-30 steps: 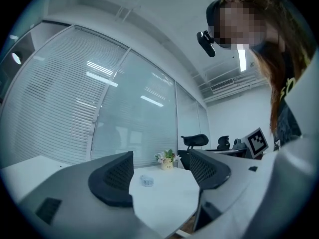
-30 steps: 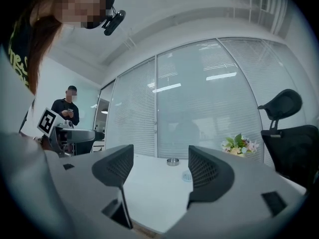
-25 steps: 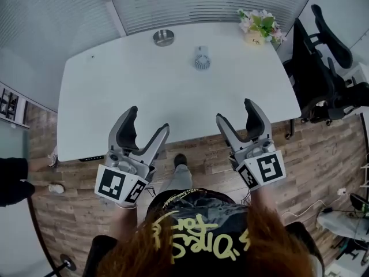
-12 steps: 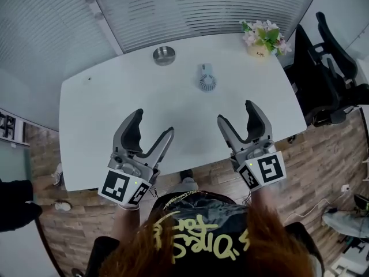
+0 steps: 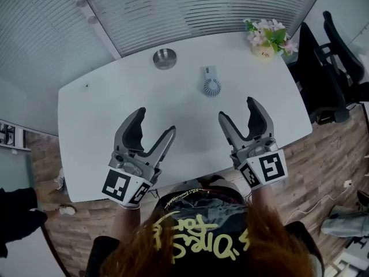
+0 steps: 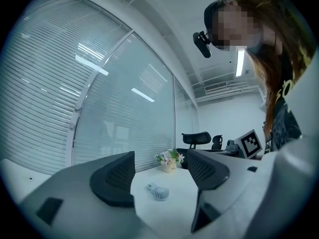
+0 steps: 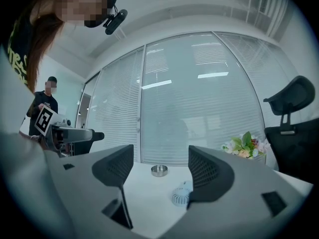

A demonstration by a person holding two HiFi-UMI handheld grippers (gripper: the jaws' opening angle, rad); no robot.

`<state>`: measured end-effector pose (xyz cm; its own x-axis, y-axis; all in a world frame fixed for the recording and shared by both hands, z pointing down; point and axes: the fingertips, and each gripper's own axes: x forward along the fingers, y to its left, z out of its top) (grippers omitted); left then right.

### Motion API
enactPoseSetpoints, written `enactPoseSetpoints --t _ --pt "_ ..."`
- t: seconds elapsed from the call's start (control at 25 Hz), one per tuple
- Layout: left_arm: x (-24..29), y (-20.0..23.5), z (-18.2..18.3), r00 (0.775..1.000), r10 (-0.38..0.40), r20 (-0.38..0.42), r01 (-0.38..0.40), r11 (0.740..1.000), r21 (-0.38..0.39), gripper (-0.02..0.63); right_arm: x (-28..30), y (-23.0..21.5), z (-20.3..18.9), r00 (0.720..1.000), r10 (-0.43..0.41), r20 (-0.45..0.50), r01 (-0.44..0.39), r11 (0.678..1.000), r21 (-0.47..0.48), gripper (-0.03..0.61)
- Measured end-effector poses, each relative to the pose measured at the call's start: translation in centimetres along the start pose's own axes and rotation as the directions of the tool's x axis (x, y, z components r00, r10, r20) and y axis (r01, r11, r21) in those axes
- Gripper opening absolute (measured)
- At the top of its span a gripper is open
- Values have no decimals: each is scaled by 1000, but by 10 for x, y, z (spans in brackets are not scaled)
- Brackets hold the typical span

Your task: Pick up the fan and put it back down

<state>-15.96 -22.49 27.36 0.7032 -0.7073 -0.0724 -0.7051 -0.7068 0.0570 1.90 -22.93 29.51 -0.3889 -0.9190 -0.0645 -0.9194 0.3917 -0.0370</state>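
Observation:
A small pale-blue hand fan (image 5: 211,84) lies flat on the white table (image 5: 104,114), toward its far side. Both grippers hover level over the table's near half, well short of the fan. My left gripper (image 5: 155,123) has wide jaws that are closing slightly, with nothing between them. In the left gripper view the fan (image 6: 157,192) shows far off between the jaws of the left gripper (image 6: 159,171). My right gripper (image 5: 237,109) stands open and empty. In the right gripper view the fan (image 7: 181,195) peeks out beside the right jaw of the right gripper (image 7: 160,166).
A round metal dish (image 5: 165,57) sits at the table's far edge, left of the fan. A pot of flowers (image 5: 267,36) stands at the far right corner. Black office chairs (image 5: 334,68) crowd the right side. Glass walls with blinds run behind the table.
Both grippers have moved forward from the table's near edge to over its top, closer to the fan. The fan has not moved.

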Motion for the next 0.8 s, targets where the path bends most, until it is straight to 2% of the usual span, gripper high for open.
enactPoseSetpoints --t 0.16,0.4,0.8 --pt "9 -2 -5 1000 -3 -6 3 1000 -12 310 6 -3 -4 1000 17 -15 -17 1000 -6 325" --pt "12 3 -12 999 43 -5 -43 998 -38 307 17 -12 -18 998 27 -54 -28 999 -22 325" --pt "0 21 -32 995 80 -61 -83 996 -45 305 67 -34 -94 969 -3 -246 -25 994 -109 325"
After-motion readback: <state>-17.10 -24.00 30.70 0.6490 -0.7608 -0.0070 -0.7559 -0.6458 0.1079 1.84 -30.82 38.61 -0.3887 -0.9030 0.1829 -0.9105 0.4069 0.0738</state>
